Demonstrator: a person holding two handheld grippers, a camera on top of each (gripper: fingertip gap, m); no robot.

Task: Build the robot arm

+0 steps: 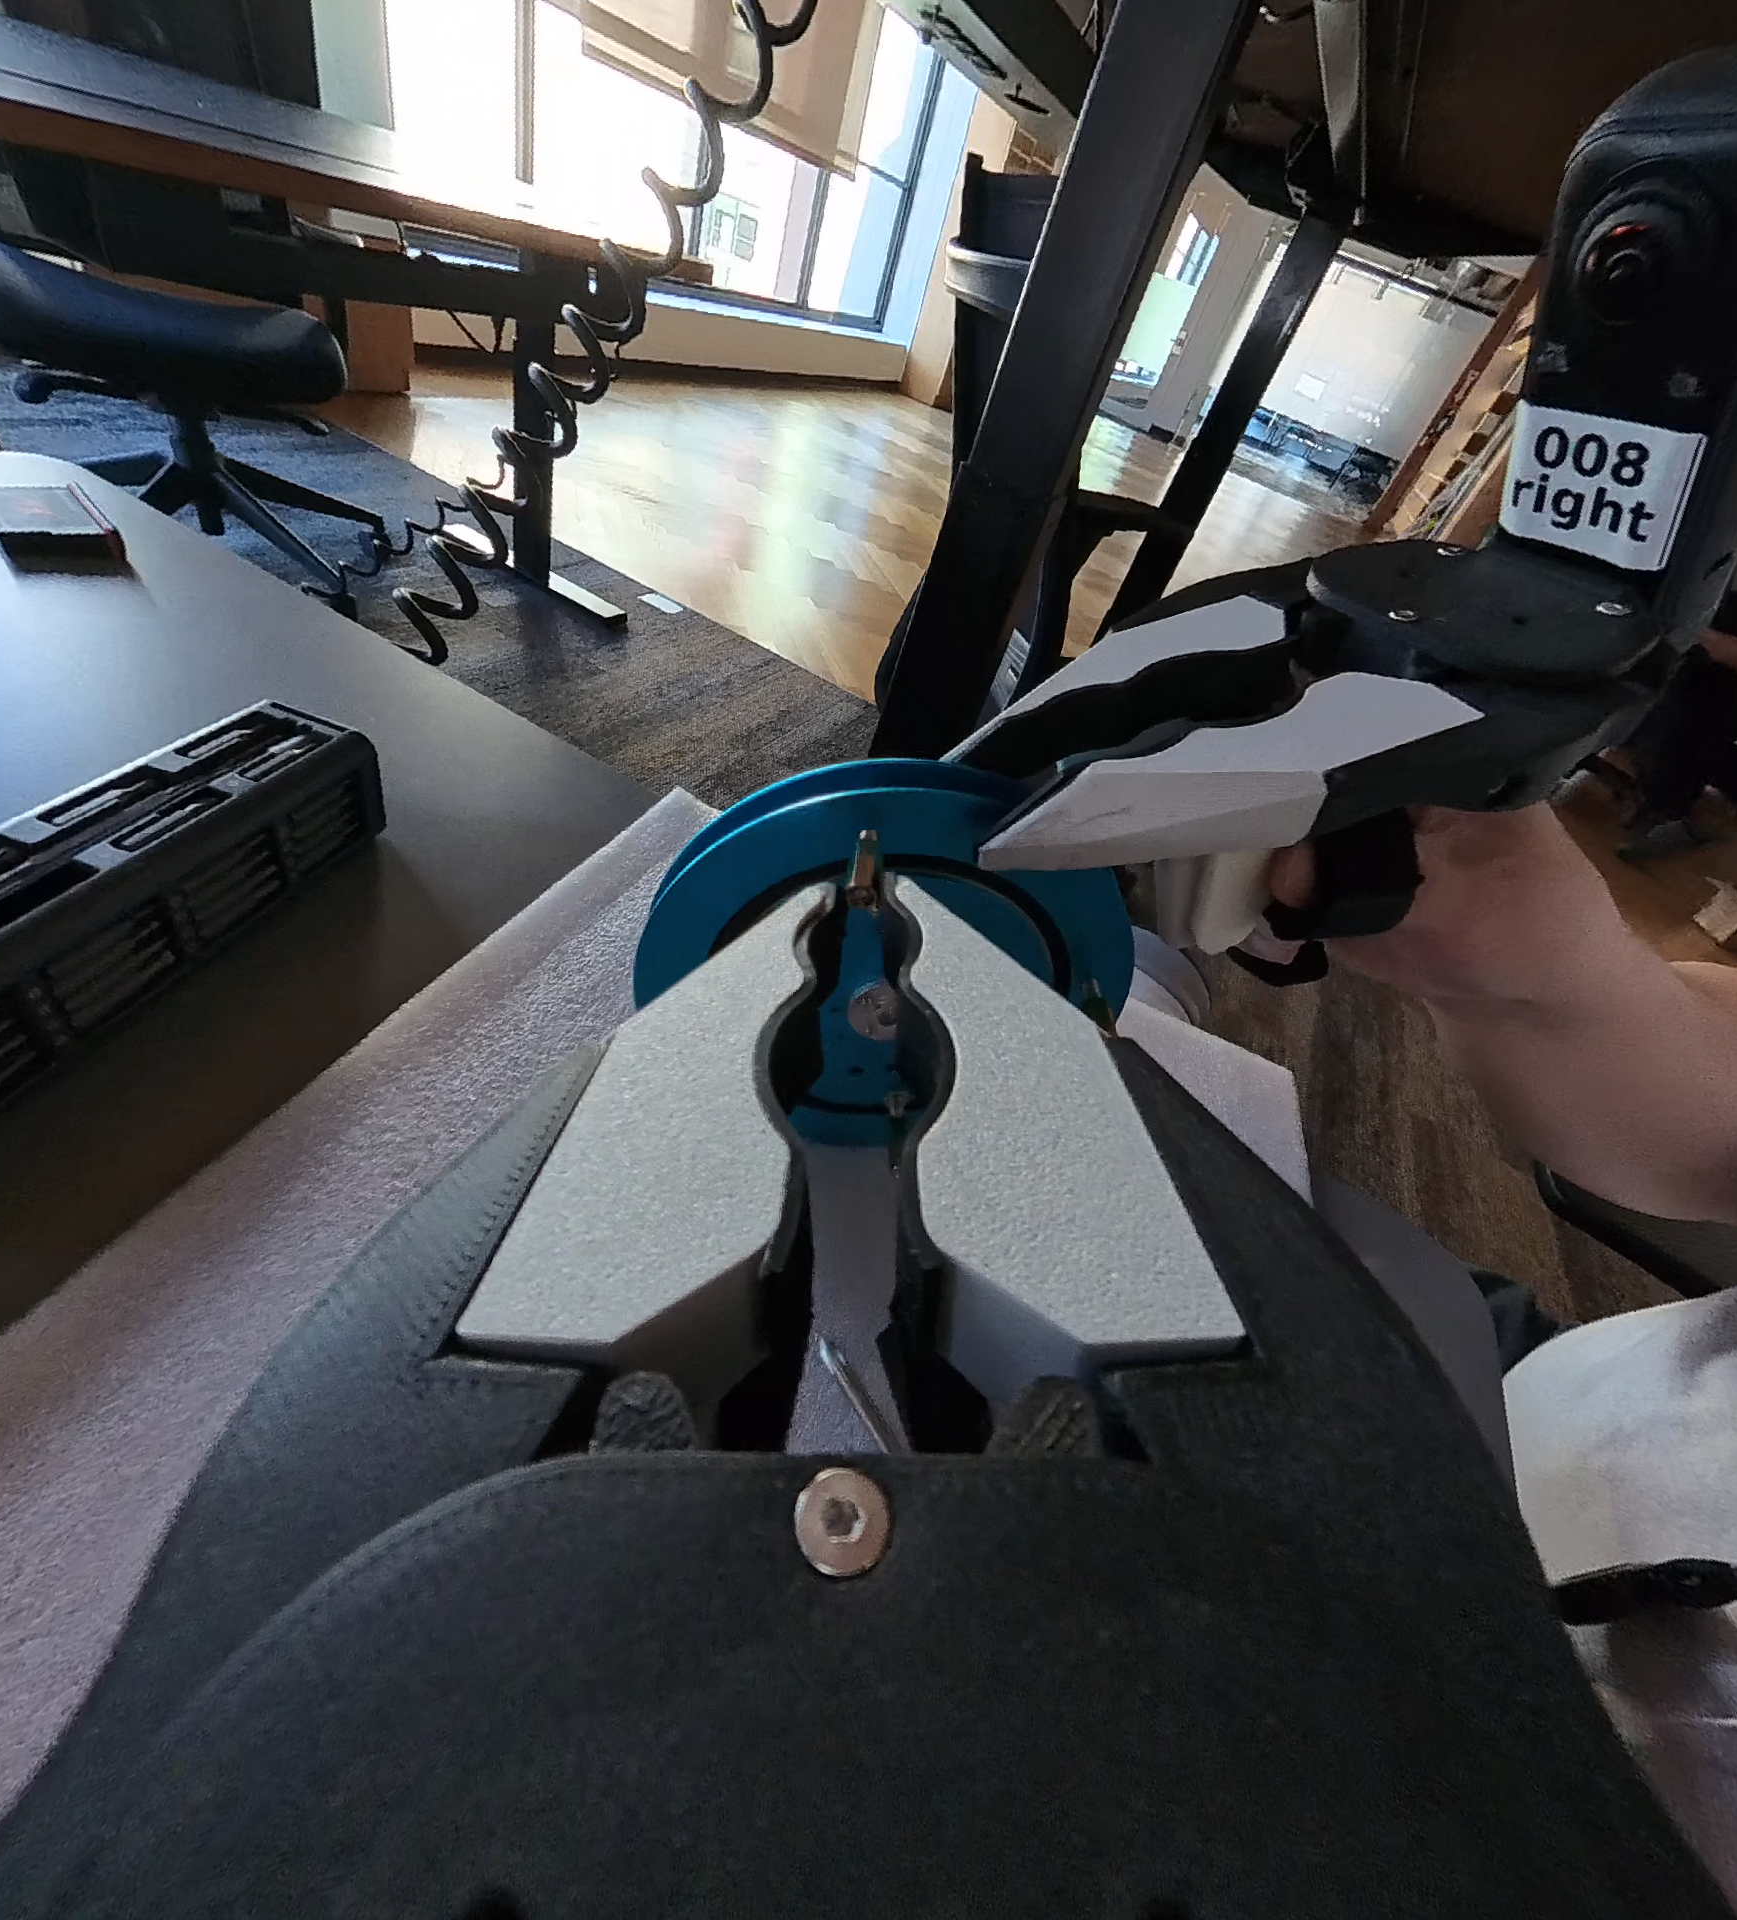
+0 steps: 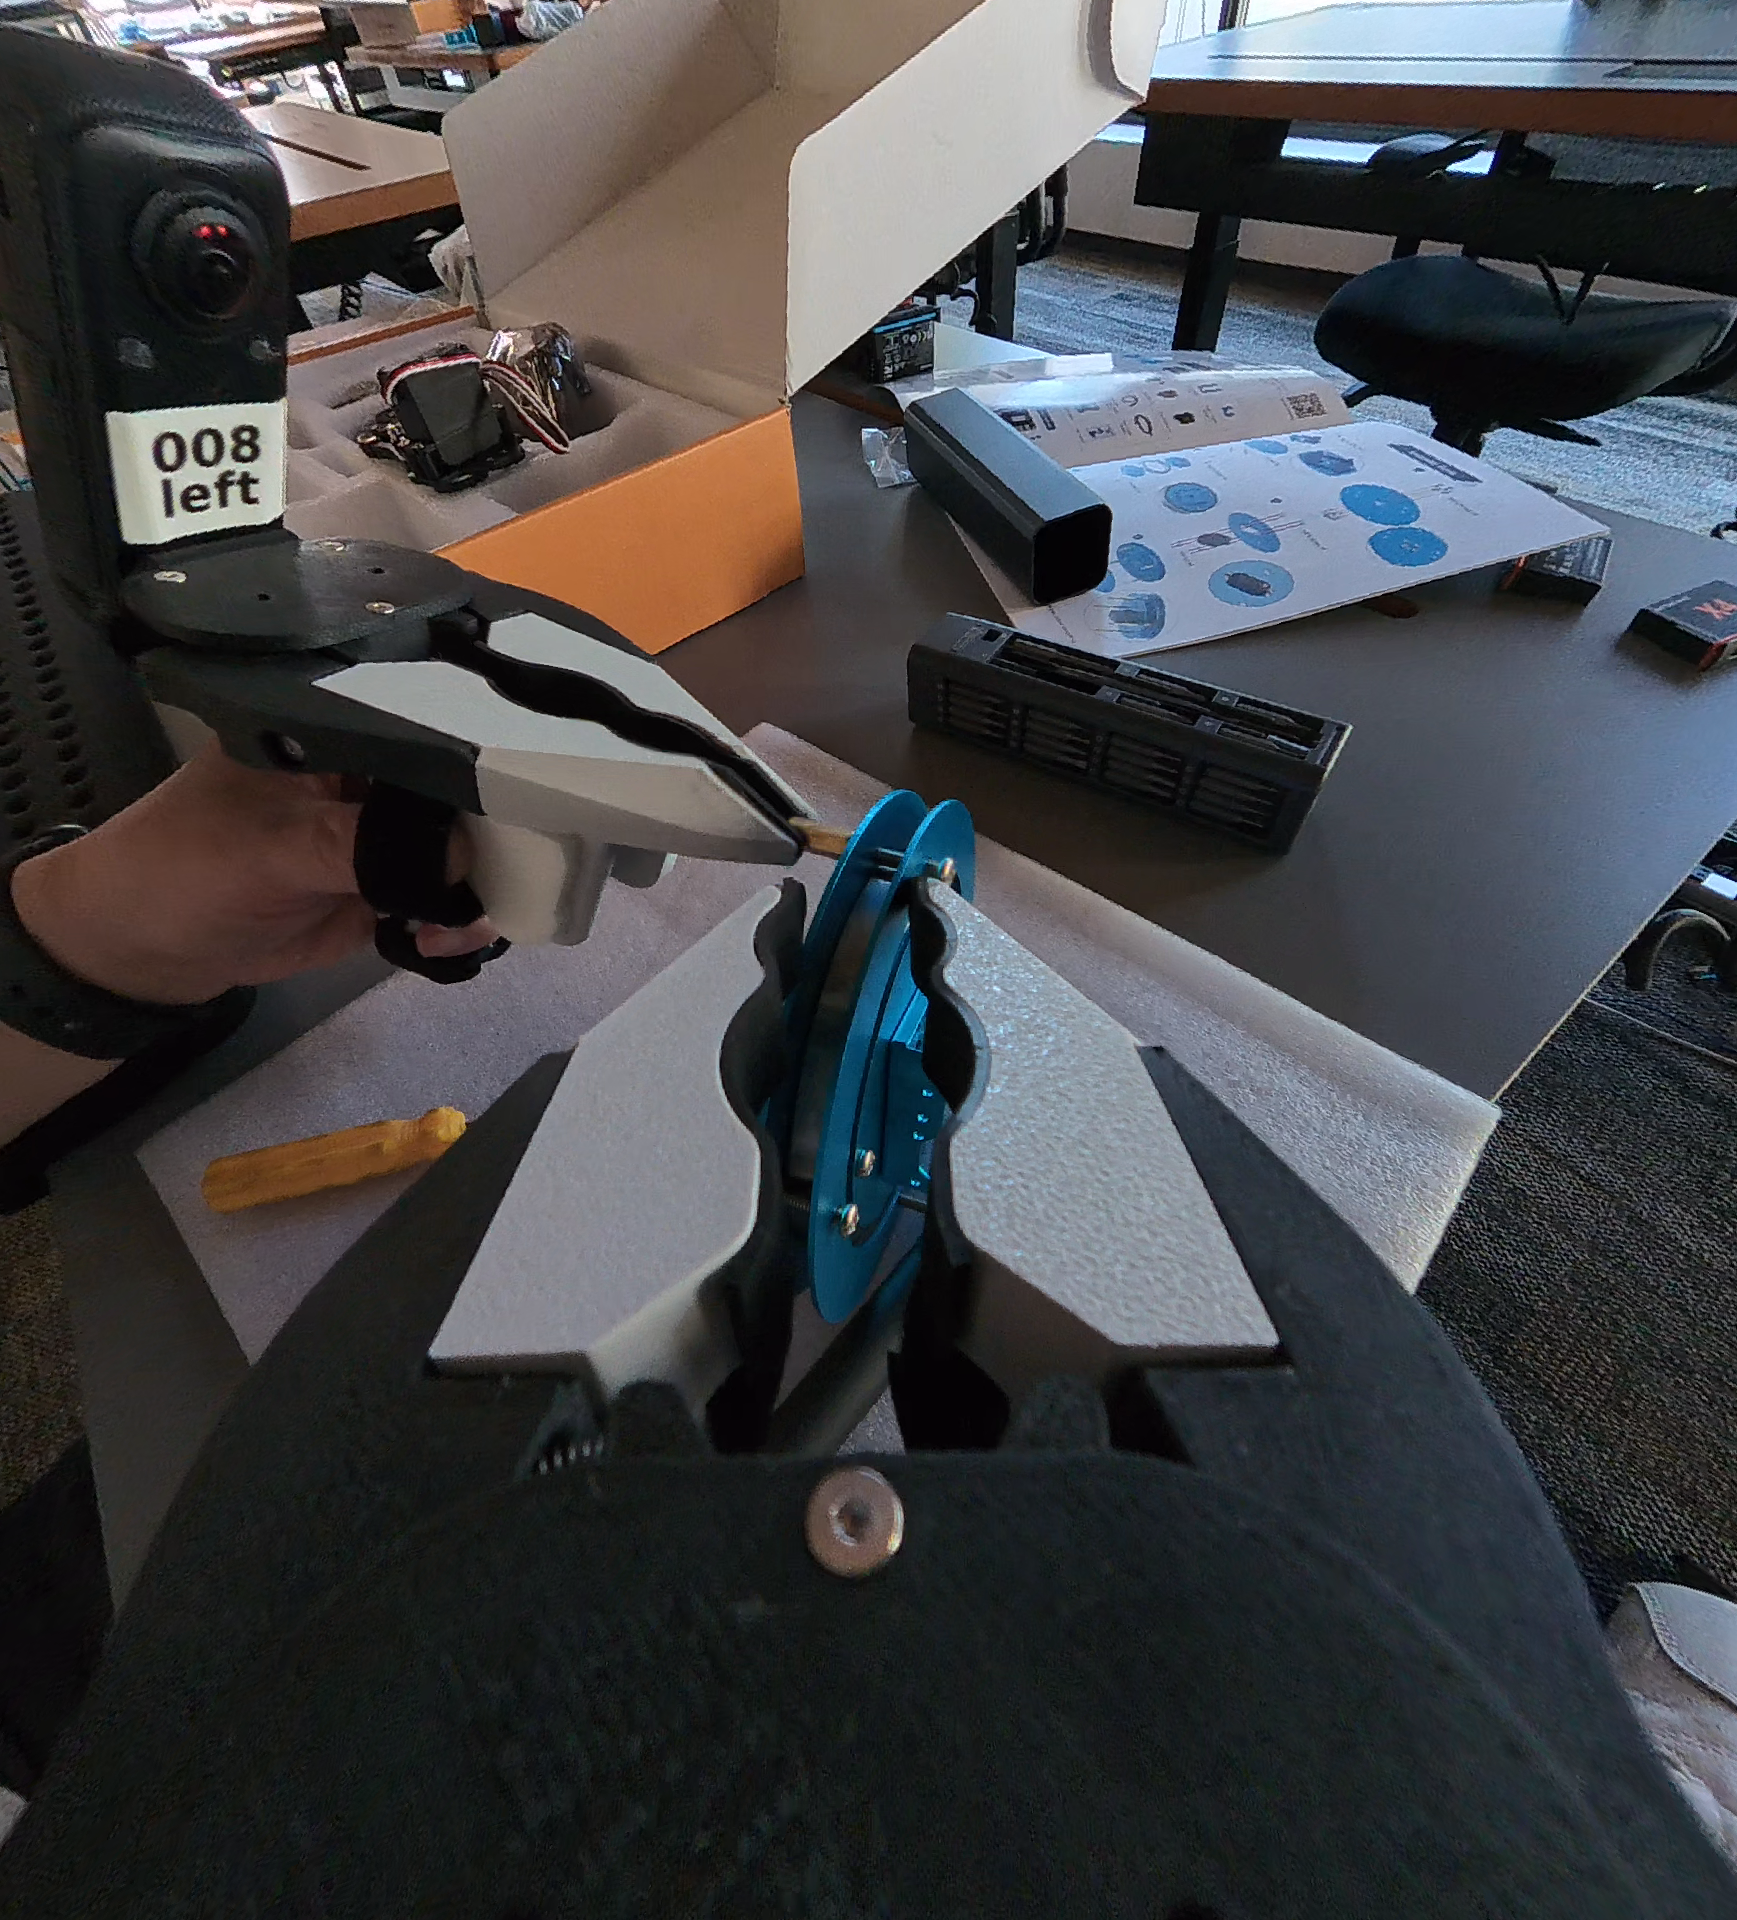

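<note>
My right gripper point(image 2: 848, 914) clamps the blue metal twin-disc wheel point(image 2: 890, 1049) edge-on above the white foam sheet point(image 2: 1290, 1049), my left gripper point(image 2: 791, 831) pinches its brass standoff point(image 2: 824, 836), and the open cardboard box point(image 2: 635, 540) holds wired servo parts point(image 2: 459, 410) in foam.

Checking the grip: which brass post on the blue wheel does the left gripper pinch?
The topmost brass post, at the blue wheel's upper rim; the lower posts stand free.
</note>
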